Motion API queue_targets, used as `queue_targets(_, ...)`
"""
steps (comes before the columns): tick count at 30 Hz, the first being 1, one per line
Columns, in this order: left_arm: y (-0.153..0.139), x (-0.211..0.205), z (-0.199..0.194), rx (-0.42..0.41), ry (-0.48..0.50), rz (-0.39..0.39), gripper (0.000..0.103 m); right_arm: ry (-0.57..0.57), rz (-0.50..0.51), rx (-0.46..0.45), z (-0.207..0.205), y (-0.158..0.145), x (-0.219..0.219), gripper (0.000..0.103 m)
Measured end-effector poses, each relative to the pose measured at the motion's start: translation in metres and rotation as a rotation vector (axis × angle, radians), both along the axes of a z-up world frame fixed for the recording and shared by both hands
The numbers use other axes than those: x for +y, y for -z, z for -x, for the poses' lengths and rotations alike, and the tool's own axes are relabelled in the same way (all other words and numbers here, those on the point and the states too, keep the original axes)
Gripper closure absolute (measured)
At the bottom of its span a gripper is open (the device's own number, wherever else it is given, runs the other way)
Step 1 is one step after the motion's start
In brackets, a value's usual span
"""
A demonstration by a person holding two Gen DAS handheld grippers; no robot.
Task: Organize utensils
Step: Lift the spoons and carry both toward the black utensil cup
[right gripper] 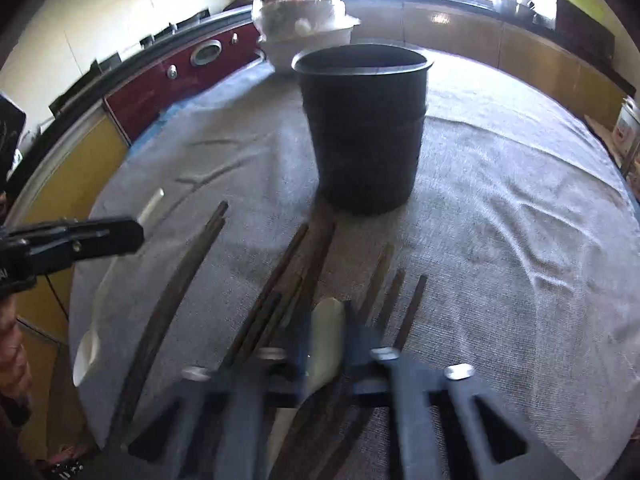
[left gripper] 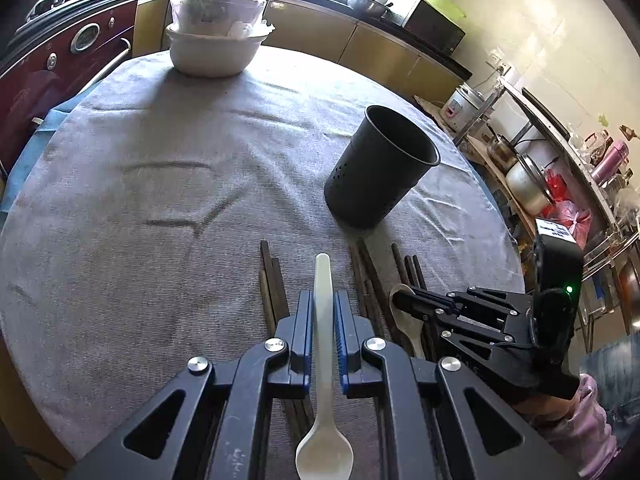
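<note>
My left gripper (left gripper: 323,304) is shut on a white plastic spoon (left gripper: 323,360), handle pointing forward, bowl toward the camera. In the right wrist view it (right gripper: 120,236) holds that spoon (right gripper: 90,344) at the left. My right gripper (right gripper: 328,328) is shut on the handle of a second cream spoon (right gripper: 326,344); the view is blurred. It shows in the left wrist view (left gripper: 400,300) over that spoon (left gripper: 404,320). Several dark chopsticks (left gripper: 272,284) (right gripper: 280,292) lie on the cloth. A black perforated utensil holder (left gripper: 380,168) (right gripper: 364,128) stands upright beyond them.
The round table wears a grey cloth (left gripper: 160,168). A white bowl stack wrapped in plastic (left gripper: 216,32) stands at the far edge. Cabinets, a red oven (left gripper: 60,60) and cluttered shelves (left gripper: 560,168) surround the table.
</note>
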State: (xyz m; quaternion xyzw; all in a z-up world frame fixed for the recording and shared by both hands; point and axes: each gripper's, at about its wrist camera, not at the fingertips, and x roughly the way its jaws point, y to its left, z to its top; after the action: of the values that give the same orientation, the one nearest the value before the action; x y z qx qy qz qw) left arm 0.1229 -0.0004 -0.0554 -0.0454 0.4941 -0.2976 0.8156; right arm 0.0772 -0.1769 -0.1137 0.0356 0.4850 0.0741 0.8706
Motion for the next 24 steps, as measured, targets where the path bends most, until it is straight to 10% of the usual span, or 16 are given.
queue_targets(10,-0.016,-0.005,-0.005,-0.031,0.01,0.014,0.092,0.035,-0.073,-0.128,0.02,-0.036,-0.015,0.098)
queue_targets(24,-0.114,-0.049,-0.057,-0.252,0.059,0.138,0.092,0.262,-0.219,-0.435,-0.016,-0.129,-0.074,0.098)
